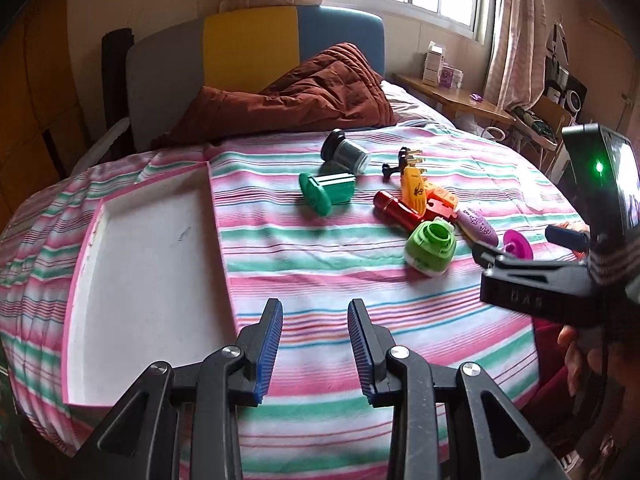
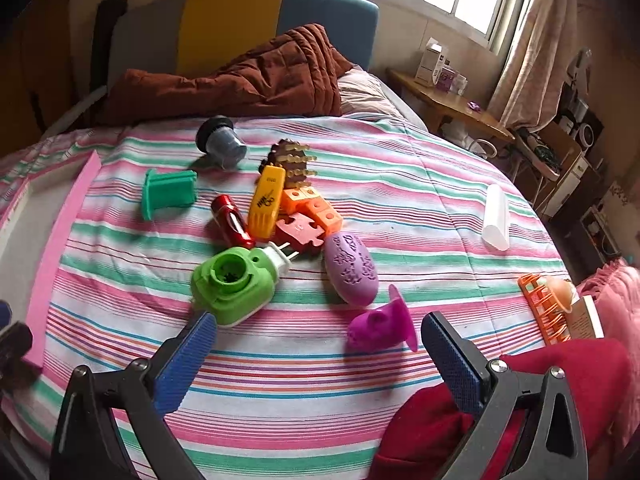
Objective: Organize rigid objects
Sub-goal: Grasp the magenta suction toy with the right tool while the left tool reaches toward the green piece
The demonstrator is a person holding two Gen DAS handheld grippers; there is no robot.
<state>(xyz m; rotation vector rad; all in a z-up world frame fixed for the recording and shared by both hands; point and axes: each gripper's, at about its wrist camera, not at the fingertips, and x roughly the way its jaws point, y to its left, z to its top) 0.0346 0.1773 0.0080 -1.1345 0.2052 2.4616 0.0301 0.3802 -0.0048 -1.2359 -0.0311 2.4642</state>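
Left wrist view
Left gripper (image 1: 315, 354): held over bare striped bedspread (image 1: 320, 240); jaws are parted with nothing between the blue pads.
Box (image 1: 140, 240): a pink-edged, white-floored tray is seen at the left, its right rim just beside the left finger; the floor is bare.
Open room: a wide strip of sheet lies between the box rim and the toy cluster.
Cluster: green spool (image 1: 326, 191), grey cup (image 1: 346, 152) on its side, red cylinder (image 1: 396, 208), yellow piece (image 1: 414, 190), green plug (image 1: 430, 246), purple oval (image 1: 478, 224) — all are grouped right of centre, well apart from the box.
Right gripper (image 1: 486, 256): seen from the side at the right edge, its tip near the magenta cone (image 1: 518, 246).

Right wrist view
Right gripper (image 2: 318, 350): jaws are spread wide, nothing is clamped.
Magenta cone (image 2: 382, 326): lies on its side between the fingers, nearer the right pad; contact cannot be told.
Green plug (image 2: 234, 282): just beside the left fingertip.
Purple oval (image 2: 352, 268): just beyond the cone.
Pile: red cylinder (image 2: 232, 220), yellow piece (image 2: 266, 202), orange blocks (image 2: 316, 208) are packed touching.
White tube (image 2: 496, 216): alone at the right, open sheet around it.
Orange rack (image 2: 546, 308): at the bed's right edge.
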